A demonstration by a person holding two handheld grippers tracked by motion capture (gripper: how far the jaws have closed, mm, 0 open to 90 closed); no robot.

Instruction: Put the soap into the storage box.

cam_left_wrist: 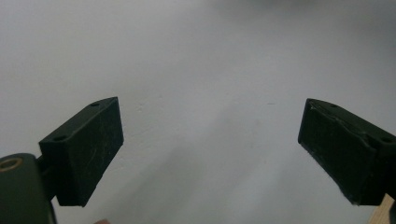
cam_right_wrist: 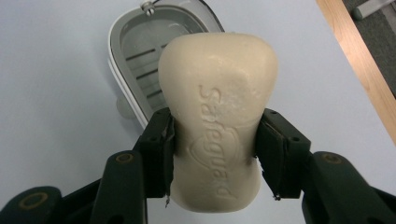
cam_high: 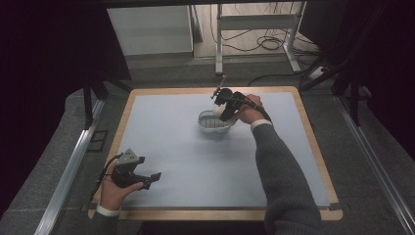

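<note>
A cream bar of soap point(cam_right_wrist: 215, 116) with embossed lettering sits clamped between the jaws of my right gripper point(cam_right_wrist: 214, 151), held just above a white oval soap dish point(cam_right_wrist: 140, 51) with a ribbed grey floor. From above, the right gripper point(cam_high: 224, 105) hovers at the far edge of the soap dish point(cam_high: 211, 125), near the back middle of the mat, with the pale soap point(cam_high: 221, 103) at its tip. My left gripper point(cam_high: 149, 180) rests near the front left corner, jaws wide apart with nothing between them. Its own view has the black pads point(cam_left_wrist: 86, 151) over bare mat.
A pale blue mat point(cam_high: 195, 161) covers a wooden-edged table point(cam_high: 303, 112). Metal rails run along both sides. Behind the table stand a white cabinet point(cam_high: 149, 29), a metal frame leg point(cam_high: 219, 44) and loose cables point(cam_high: 269, 44) on the floor.
</note>
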